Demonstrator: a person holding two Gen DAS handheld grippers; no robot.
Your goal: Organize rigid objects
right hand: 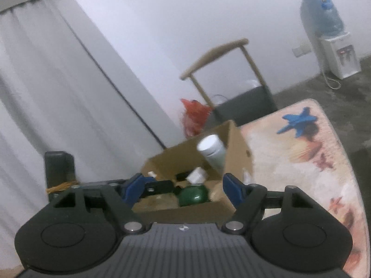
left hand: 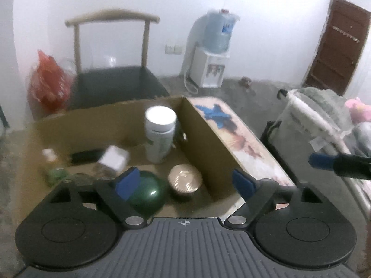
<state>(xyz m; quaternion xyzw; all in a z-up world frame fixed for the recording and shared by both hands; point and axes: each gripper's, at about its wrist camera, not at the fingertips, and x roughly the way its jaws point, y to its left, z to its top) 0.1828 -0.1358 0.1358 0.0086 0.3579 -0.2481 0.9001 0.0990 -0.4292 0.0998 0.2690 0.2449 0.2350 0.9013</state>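
Both grippers are empty and hanging above the cardboard box [left hand: 129,125], so my read is you're between placements: the last items are in, nothing is in hand. Left gripper [left hand: 184,181] has its fingers [left hand: 127,183] spread wide with nothing between the pads, sitting over the near edge of the box; right gripper [right hand: 183,188] is likewise spread and empty, further back from the box and looking at it from the side. Inside the box: white-capped bottle [left hand: 160,134] upright against the right wall, small white cube [left hand: 113,157] tilted just left of it, dark flat thing [left hand: 85,156] at the back wall, green round object [left hand: 146,192] at the near edge, tan round lid [left hand: 185,179] just beside it toward the right wall, small clear bottle [left hand: 52,162] at the left side. Both views are motion-blurred, so I can't tell whether the cube has settled. The desk [right hand: 301,153] to the right of the box shows only its patterned cover, no loose items in view. Next move, as I judge it: swing one camera across the desk past the box to check for leftovers; if there are none, the sorting looks about done. Keep the left fingers clear of the box wall when you pull back
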